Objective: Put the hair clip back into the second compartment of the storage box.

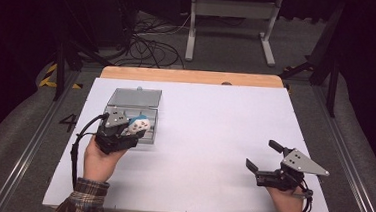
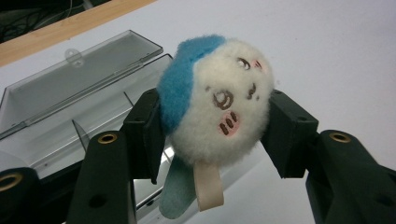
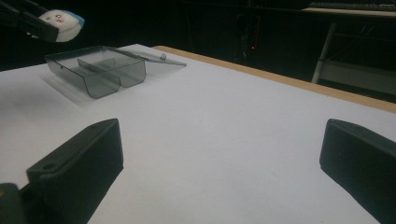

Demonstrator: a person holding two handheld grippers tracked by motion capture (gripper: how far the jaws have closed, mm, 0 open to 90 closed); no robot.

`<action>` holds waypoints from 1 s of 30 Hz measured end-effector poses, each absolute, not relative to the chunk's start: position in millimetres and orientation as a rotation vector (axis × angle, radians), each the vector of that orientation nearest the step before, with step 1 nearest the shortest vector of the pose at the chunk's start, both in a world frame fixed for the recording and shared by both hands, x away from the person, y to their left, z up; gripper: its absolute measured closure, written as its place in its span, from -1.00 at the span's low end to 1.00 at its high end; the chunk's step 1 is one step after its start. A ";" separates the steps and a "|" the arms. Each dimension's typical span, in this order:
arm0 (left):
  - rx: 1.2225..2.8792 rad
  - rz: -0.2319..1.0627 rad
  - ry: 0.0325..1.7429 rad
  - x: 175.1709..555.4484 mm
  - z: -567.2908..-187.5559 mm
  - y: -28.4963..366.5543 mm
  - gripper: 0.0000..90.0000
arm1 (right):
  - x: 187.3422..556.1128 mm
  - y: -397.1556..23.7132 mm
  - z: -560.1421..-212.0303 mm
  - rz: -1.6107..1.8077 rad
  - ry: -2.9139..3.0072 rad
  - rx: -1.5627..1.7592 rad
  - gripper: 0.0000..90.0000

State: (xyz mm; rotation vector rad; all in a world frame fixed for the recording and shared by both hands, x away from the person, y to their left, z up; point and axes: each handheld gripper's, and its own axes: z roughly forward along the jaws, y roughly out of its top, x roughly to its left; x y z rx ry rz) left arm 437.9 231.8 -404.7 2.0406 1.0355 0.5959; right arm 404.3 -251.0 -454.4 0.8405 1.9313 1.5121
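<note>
With our left gripper point(image 2: 212, 140) clamped on the plush toy point(image 2: 217, 100) above the open clear box point(image 1: 134, 113) at left and our right gripper point(image 1: 261, 159) wide open and empty, the toy's soft fur could slip free.

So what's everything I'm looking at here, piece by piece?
plush toy: one, white with a blue patch and a small face, held above the box
plastic box: one, clear grey, lid open, divided inside, left part of the table
table: one, white top with a wooden far edge
metal stand: one, grey, on the floor beyond the table
cables: a tangle, black, on the floor beyond the table
left gripper: one, black, closed on the plush toy
right gripper: one, black, open, near right of the table
</note>
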 end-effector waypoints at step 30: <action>2.004 0.714 1.206 458.4 -393.7 278.4 0.00 | 404.5 -252.8 -454.5 1.516 1.927 0.844 -0.99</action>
